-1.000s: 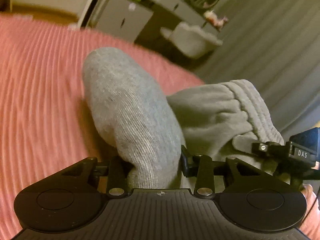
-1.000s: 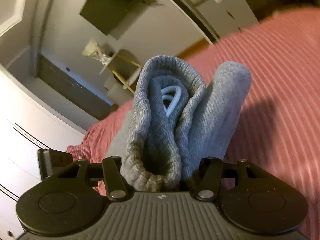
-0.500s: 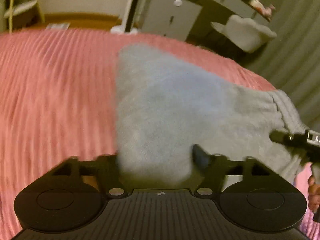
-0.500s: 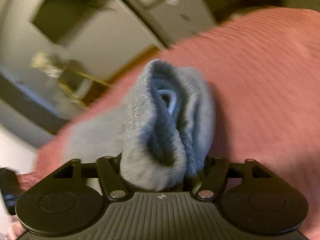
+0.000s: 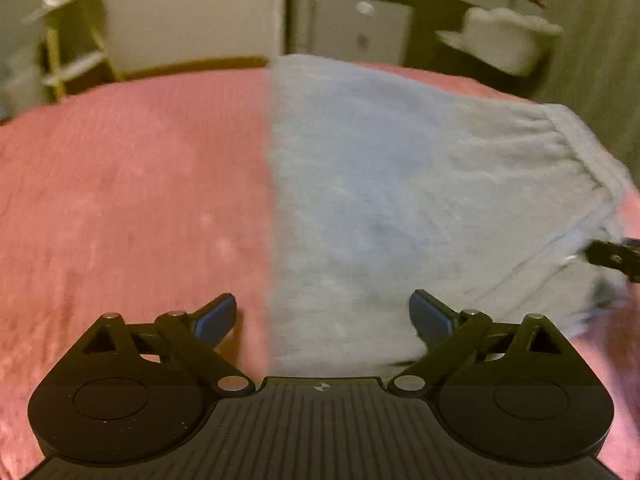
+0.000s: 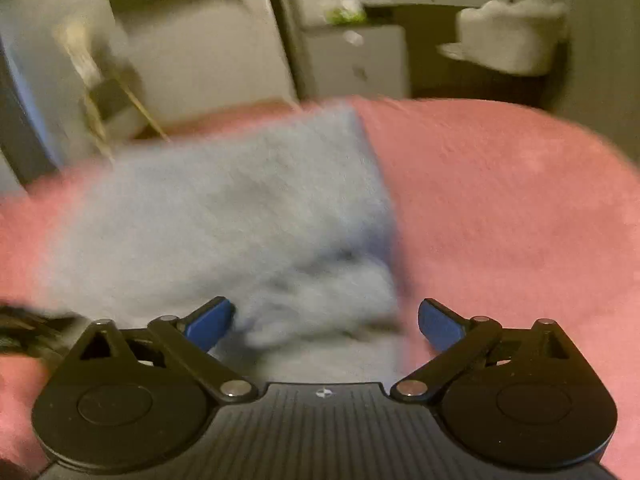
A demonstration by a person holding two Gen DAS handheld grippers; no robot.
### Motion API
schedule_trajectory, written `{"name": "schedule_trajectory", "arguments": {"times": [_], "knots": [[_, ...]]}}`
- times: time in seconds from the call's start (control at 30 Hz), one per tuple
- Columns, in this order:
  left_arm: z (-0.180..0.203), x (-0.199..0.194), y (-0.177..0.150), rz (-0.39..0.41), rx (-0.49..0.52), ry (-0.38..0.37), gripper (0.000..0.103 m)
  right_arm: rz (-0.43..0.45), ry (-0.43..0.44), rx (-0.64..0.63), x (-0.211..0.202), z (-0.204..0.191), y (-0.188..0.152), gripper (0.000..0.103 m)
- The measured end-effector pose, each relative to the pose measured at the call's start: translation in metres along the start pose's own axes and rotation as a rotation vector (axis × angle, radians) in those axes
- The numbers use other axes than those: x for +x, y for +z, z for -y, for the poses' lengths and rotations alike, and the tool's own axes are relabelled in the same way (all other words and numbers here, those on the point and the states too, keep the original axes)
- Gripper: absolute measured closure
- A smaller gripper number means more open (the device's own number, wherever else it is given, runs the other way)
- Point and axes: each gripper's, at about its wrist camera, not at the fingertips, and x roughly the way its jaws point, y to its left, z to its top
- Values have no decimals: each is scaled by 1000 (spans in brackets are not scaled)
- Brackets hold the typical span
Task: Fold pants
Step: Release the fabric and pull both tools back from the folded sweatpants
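The grey pants point(image 5: 400, 184) lie flat and folded on the pink ribbed bedspread point(image 5: 132, 184), with the elastic waistband at the right in the left wrist view. My left gripper point(image 5: 322, 316) is open and empty over their near left edge. My right gripper point(image 6: 326, 322) is open and empty over the pants' near right edge point(image 6: 240, 220), on the pink bedspread point(image 6: 512, 220). The right gripper's tip point(image 5: 612, 258) shows at the right edge of the left wrist view. Both views are blurred.
Beyond the bed stand a grey drawer unit point(image 5: 356, 28), a dark desk with a pale fluffy chair point(image 5: 504, 40), a wooden rack point(image 5: 68, 48) at the left and a grey curtain point(image 5: 592, 40) at the right.
Both grippers were shut on raised folds of the pants. They lowered the cloth onto the bed, opened and let go. The pants now lie flat.
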Motion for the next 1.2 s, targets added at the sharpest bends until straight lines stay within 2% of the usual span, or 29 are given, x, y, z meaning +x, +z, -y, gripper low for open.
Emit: {"name": "schedule_trajectory", "arguments": {"times": [0.03,0.1,0.13,0.2,0.23,0.3,0.4,0.5,0.57,0.67,0.77,0.9,1.0,1.1,1.2], "knots": [[-9,-5,-3,-3,-39,4,3,1,-31,-3,-1,-3,-1,3],[-27,-12,-6,-18,-137,6,3,41,-13,58,-21,3,-7,3],[-35,-16,-10,-17,-177,10,3,54,-36,63,-31,3,-11,3],[-36,-23,-17,-21,-223,31,3,63,-86,48,-46,-3,-19,3],[-34,-28,-22,-19,-233,49,3,68,-81,41,-60,-2,-30,3],[-24,-38,-27,-13,-215,89,3,46,-27,23,-64,-7,-40,3],[3,-55,-47,-80,-113,109,4,-23,18,-5,-69,-30,-63,3],[29,-65,-72,-130,-35,87,4,-64,14,-10,-72,-41,-94,3],[44,-70,-83,-159,-5,95,4,-104,-6,21,-75,-45,-101,3],[62,-73,-97,-195,46,89,4,-57,-23,47,-93,-44,-112,3],[71,-81,-104,-185,101,114,4,0,-64,5,-109,-53,-115,3],[63,-87,-100,-165,43,112,4,23,-111,-11,-118,-57,-120,3],[51,-86,-98,-163,-50,152,3,16,-129,5,-122,-58,-119,3],[41,-89,-95,-173,-111,147,3,-42,-133,-28,-117,-63,-113,3],[43,-92,-91,-165,-97,131,3,-88,-127,-95,-111,-75,-106,3]]}}
